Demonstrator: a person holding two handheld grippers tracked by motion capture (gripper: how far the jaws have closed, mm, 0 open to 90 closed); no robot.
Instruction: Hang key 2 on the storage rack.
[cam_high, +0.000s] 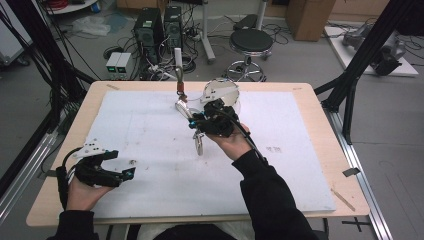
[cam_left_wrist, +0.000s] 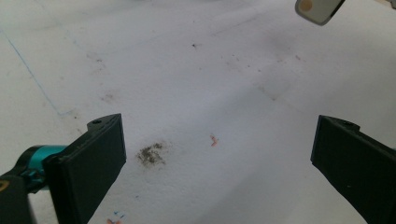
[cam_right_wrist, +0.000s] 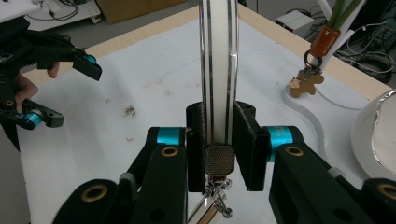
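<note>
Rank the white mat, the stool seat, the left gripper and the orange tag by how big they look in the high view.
1. white mat, by far the largest
2. and 3. left gripper and stool seat look about alike. The gripper is nearer the camera, so I won't rank them.
4. orange tag, the smallest

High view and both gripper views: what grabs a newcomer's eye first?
The right tongs, mid-table, are clamped on the rim of a round mirror seen edge-on. Beyond them a keyring with a brown bear charm hangs from an upright stand. The left tongs rest wide open at the near-left of the white mat, holding nothing.
</note>
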